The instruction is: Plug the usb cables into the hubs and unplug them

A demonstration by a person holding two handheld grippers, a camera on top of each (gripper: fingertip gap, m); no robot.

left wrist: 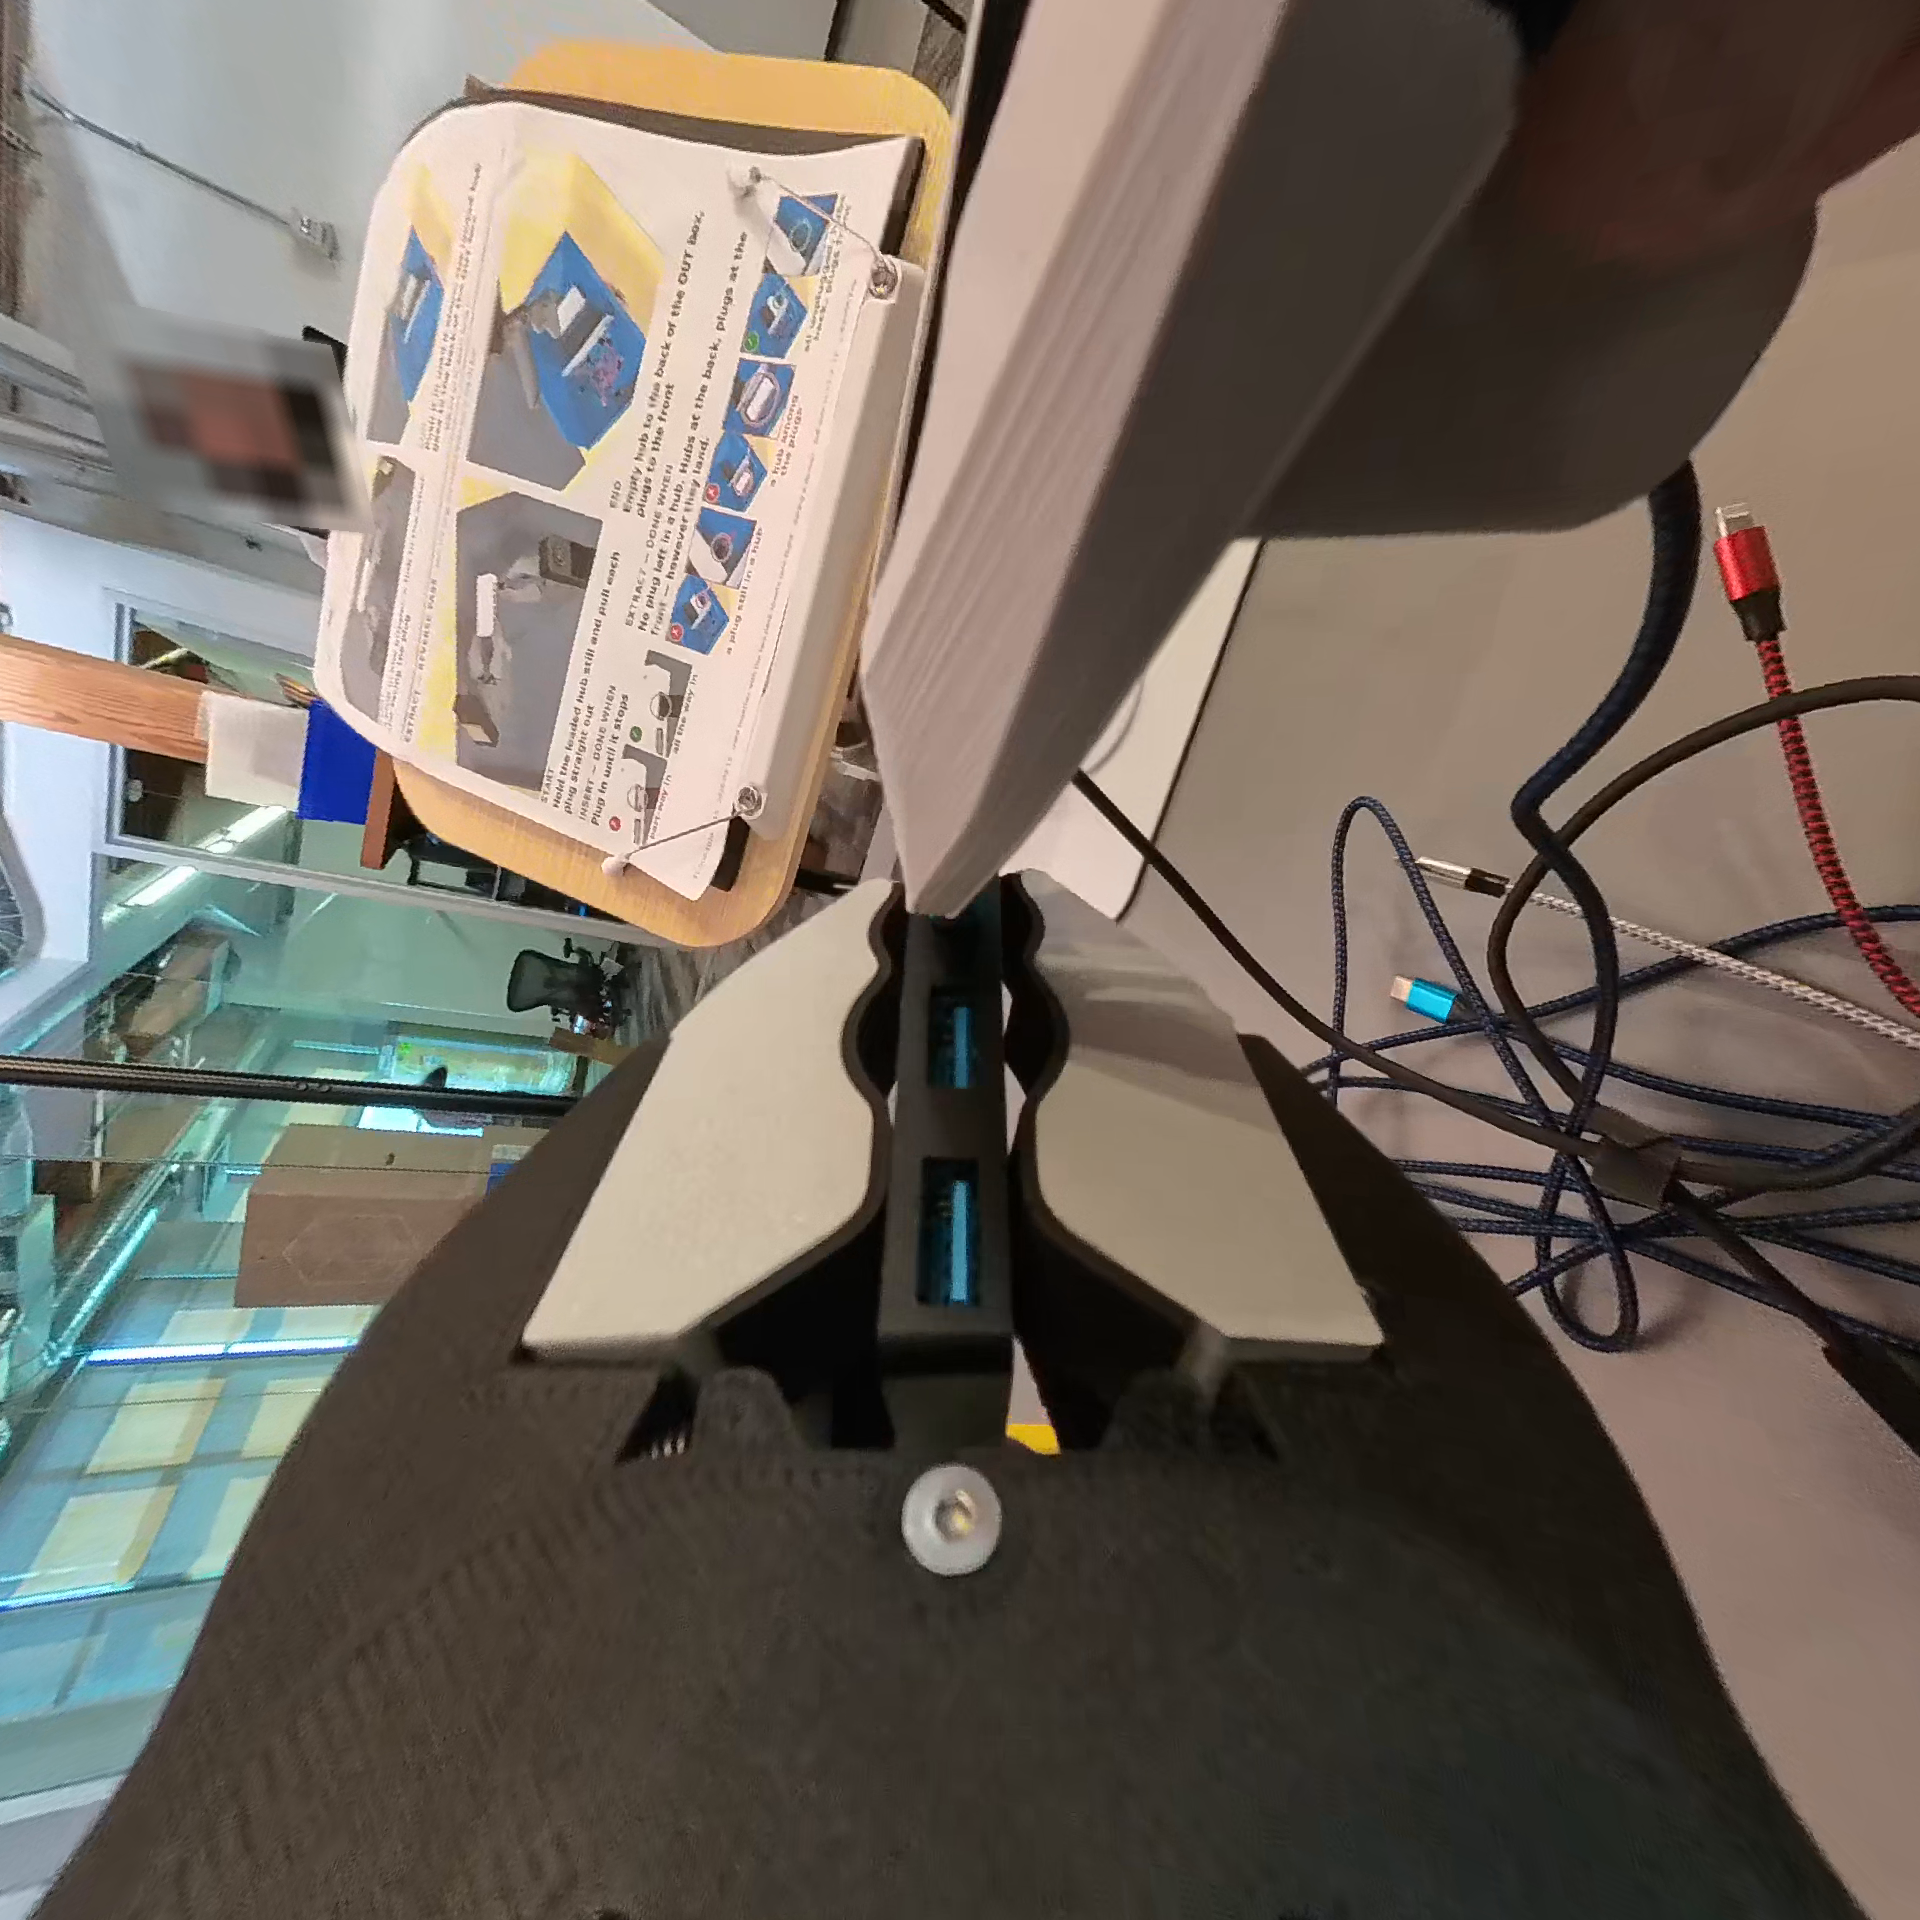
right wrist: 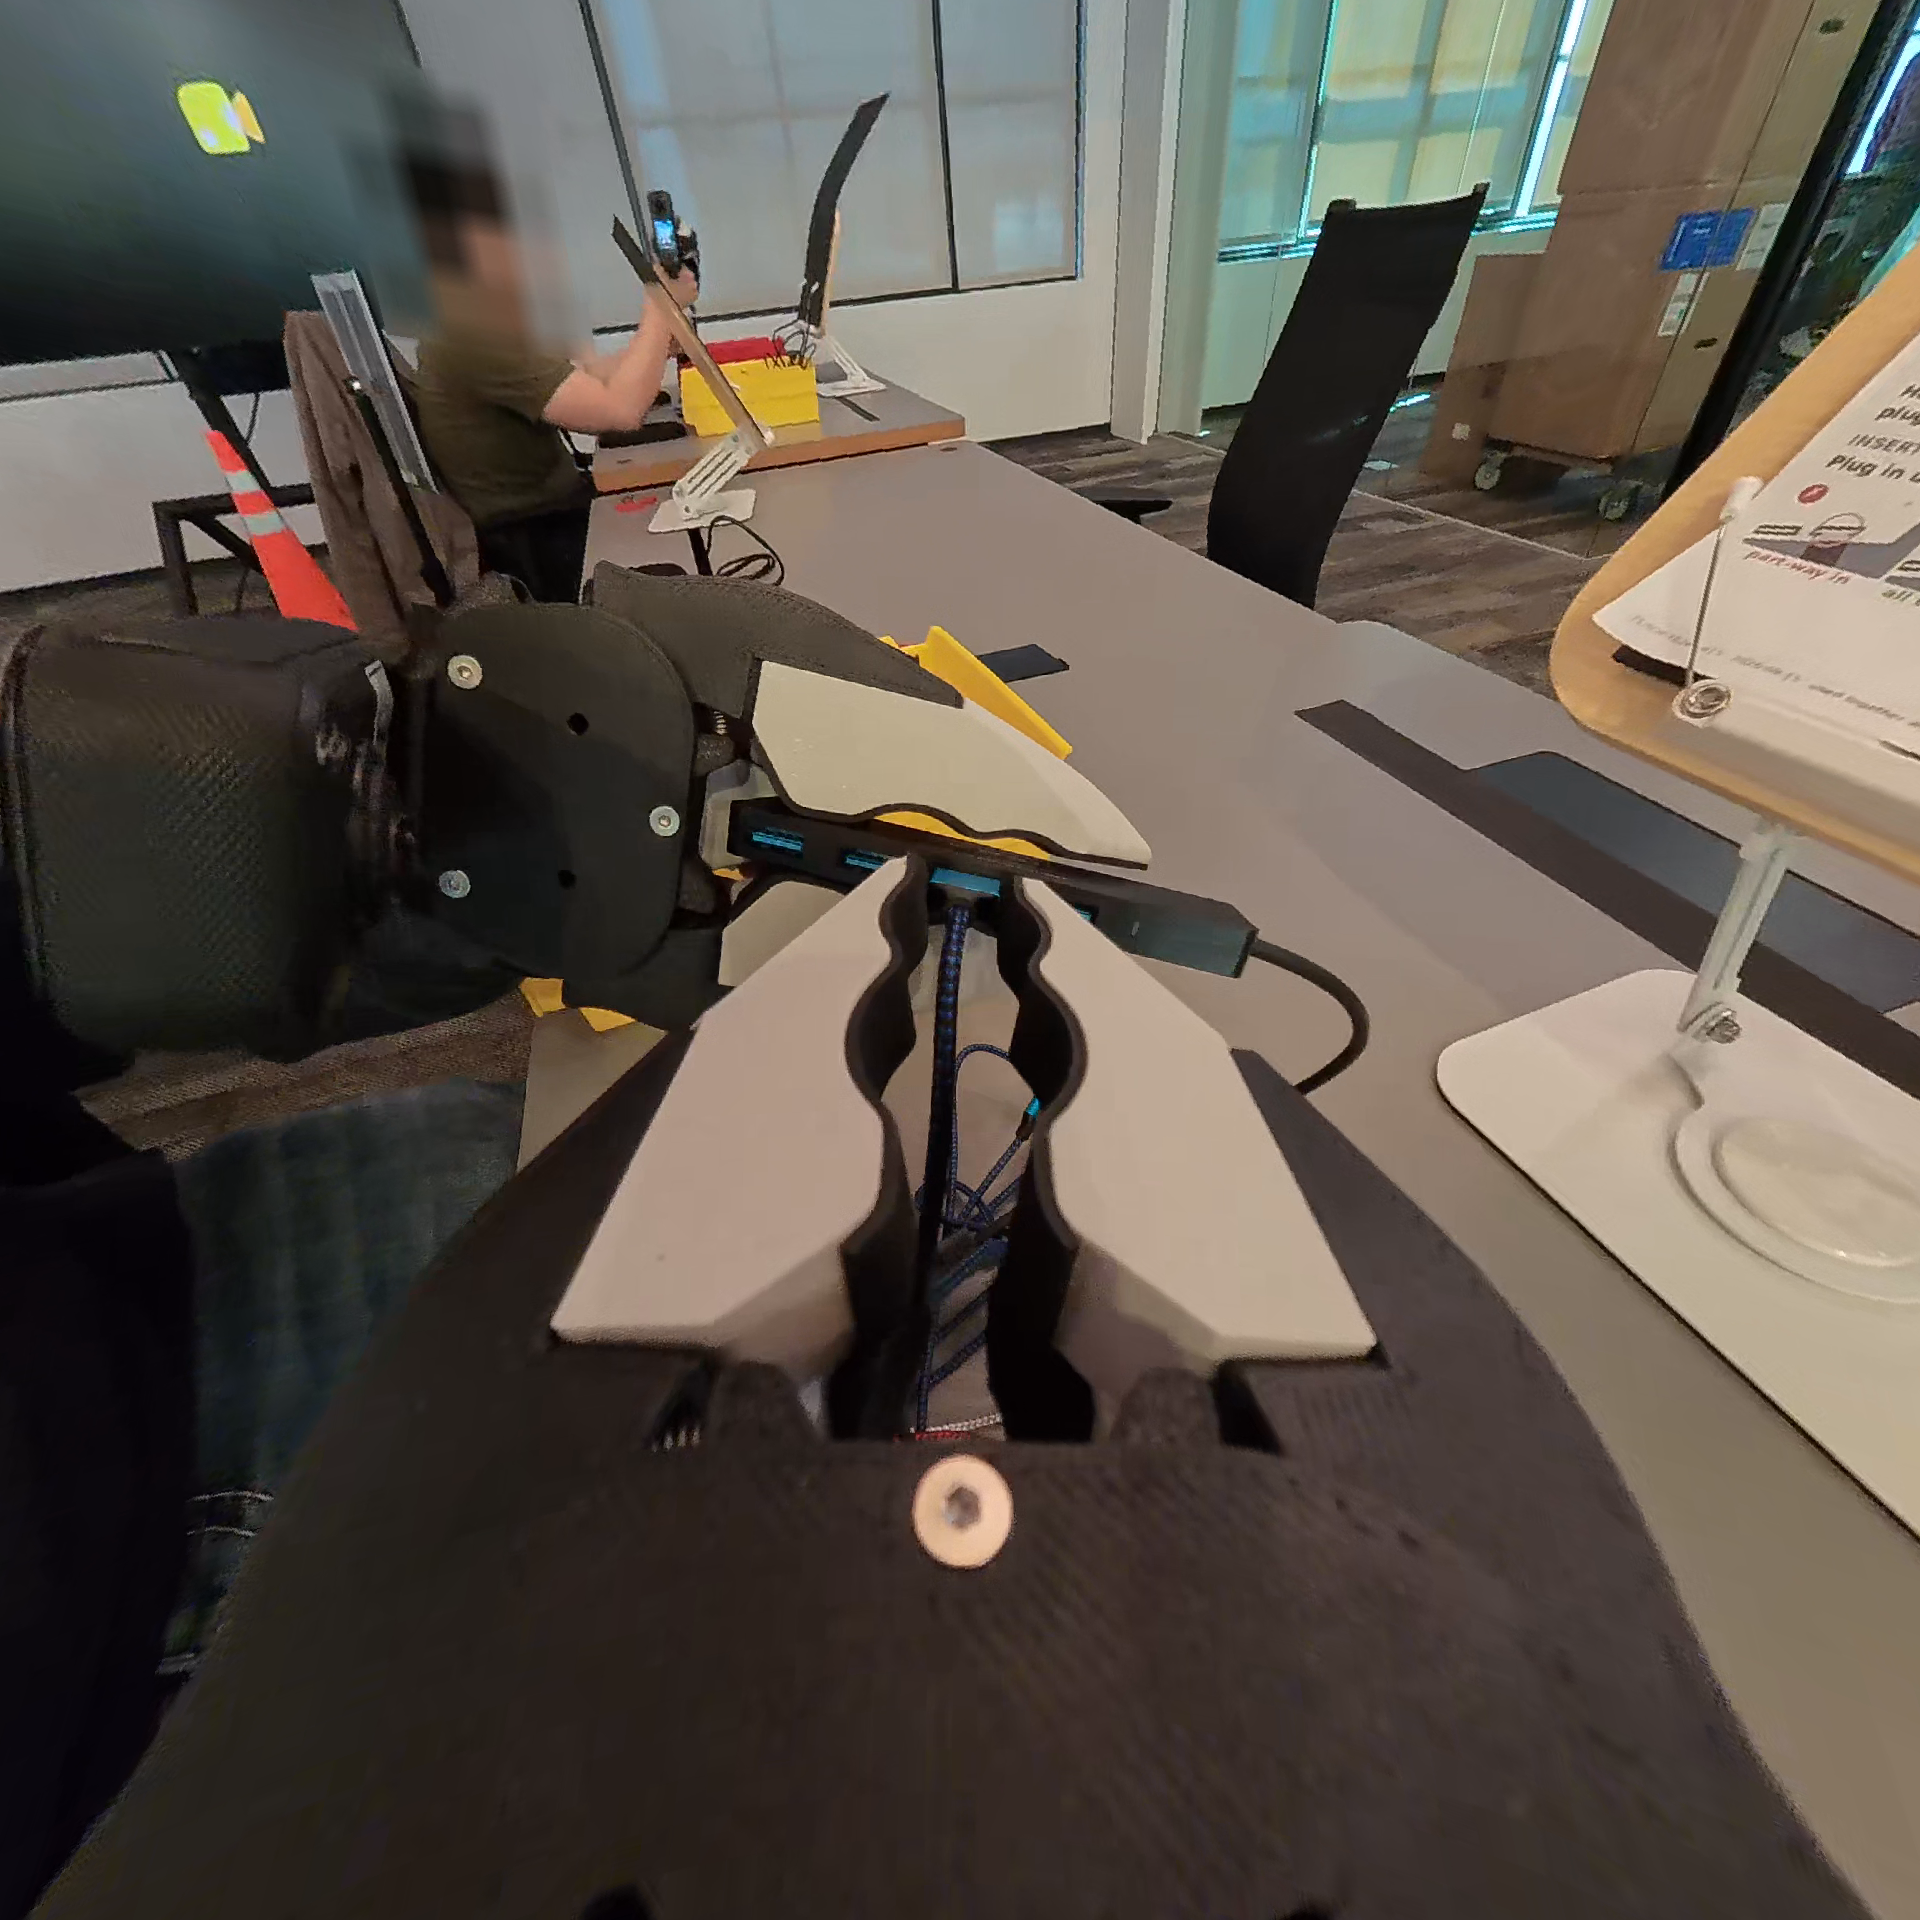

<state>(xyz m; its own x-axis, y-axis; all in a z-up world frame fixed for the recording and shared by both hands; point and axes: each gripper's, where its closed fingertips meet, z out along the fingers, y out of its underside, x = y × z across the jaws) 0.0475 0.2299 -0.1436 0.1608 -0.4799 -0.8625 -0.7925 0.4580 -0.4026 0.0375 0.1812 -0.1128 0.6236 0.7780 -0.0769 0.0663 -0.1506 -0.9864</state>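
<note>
1. Across the right half of the left wrist view lies the grey matte table top (left wrist: 1558, 1558), and a loose tangle of braided dark-blue, red and black cables (left wrist: 1538, 1091) sprawls over it at right centre; any slack the held cable needs comes from this heap, so I would watch that nothing snags.
2. At left centre of the right wrist view, the left gripper (right wrist: 1132, 857) comes in sideways with its grey fingers (right wrist: 935, 769) closed flat on the slim black usb hub with blue ports (right wrist: 831, 847). In its own view the hub (left wrist: 951, 1174) runs lengthways between the jaws, two ports free and facing up. The grip looks firm; it should hold the hub dead still and level.
3. At centre of the right wrist view, the right gripper (right wrist: 961, 883) has its jaws nearly shut on the light-blue plug (right wrist: 961, 883) of a blue-and-black braided cable (right wrist: 943, 1039), which trails back between the fingers.
4. At the fingertips, the plug meets the hub's edge at a port. How deep it sits I cannot tell. My judgement: move straight along the port's axis, no twist, no sideways lever.
</note>
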